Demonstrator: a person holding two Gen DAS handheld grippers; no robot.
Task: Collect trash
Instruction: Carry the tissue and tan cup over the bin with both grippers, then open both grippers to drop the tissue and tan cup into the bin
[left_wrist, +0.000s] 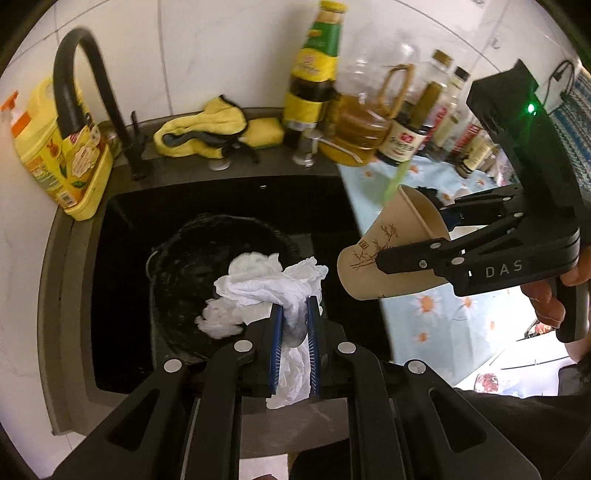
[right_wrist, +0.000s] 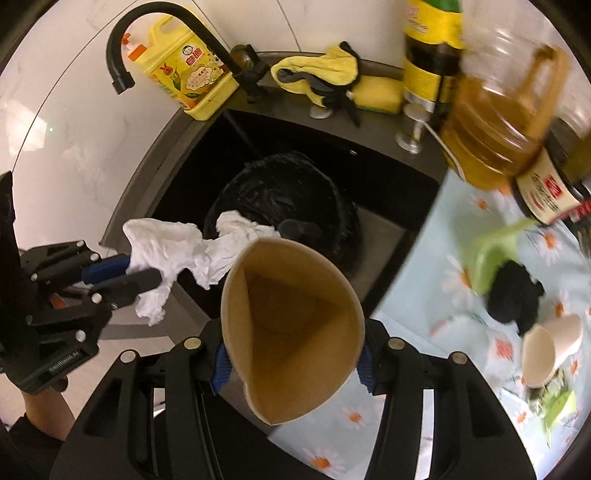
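Left gripper (left_wrist: 295, 321) clamped on a crumpled white tissue (left_wrist: 258, 291), blue pads (left_wrist: 276, 347) pinching it mid-wad; the loose end hangs over the black-lined trash bin (left_wrist: 192, 266) sitting inside the dark sink (left_wrist: 122, 236). Right gripper (right_wrist: 291, 365) squeezing a brown paper cup (right_wrist: 291, 332), rim deformed to a teardrop, mouth facing the camera; cup is just right of the bin, over the sink's right edge. Second paper cup (right_wrist: 550, 347) lies tipped on the daisy-print cloth (right_wrist: 424, 266), well right of the sink. Behind the sink: black faucet (right_wrist: 155, 33), yellow dish soap jug (right_wrist: 184, 70), yellow rag (right_wrist: 317, 70), cooking oil jug (right_wrist: 506, 122).
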